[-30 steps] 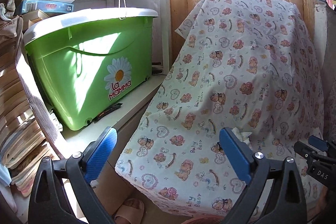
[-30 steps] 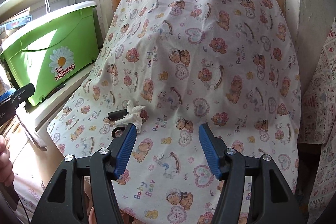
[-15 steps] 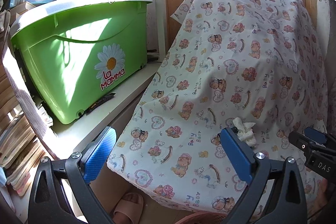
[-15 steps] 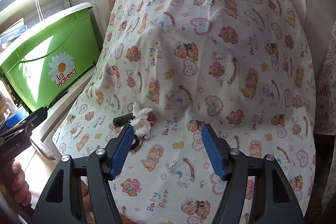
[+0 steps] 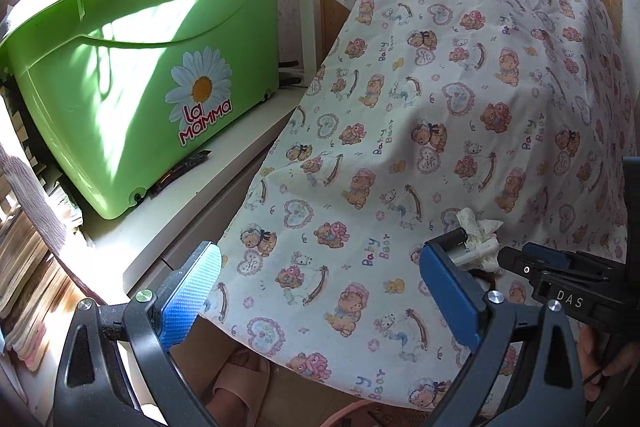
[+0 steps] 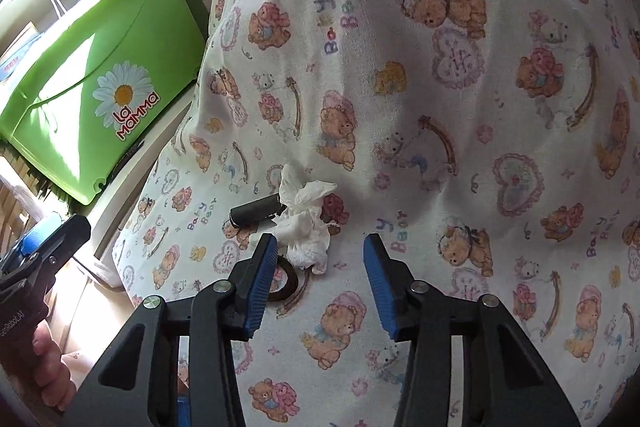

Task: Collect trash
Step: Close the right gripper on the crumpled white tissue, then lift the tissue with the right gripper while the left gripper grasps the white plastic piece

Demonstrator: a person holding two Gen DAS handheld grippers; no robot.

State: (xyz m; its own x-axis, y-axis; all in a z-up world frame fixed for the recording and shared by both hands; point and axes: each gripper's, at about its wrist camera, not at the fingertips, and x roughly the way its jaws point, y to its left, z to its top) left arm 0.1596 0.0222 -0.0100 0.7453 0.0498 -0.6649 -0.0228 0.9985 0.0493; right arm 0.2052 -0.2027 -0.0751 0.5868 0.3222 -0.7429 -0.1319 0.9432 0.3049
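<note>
A crumpled white tissue lies on a bear-print cloth draped over a bulky shape. A short black cylinder touches it, and a dark ring lies just below. My right gripper hovers right at the tissue with its jaws closing. The tissue sits at the left fingertip and the pads do not press on it. In the left wrist view the tissue shows beyond the right finger of my open left gripper, which holds nothing. The right gripper's fingers reach in beside it.
A green tub with a daisy label stands on a white shelf, with a black wrapper at its foot. Stacked books are at the far left. A slipper lies on the floor below the cloth's edge.
The right gripper came down and forward to the tissue, and its jaws narrowed. The left gripper dropped lower and closer to the cloth, still open.
</note>
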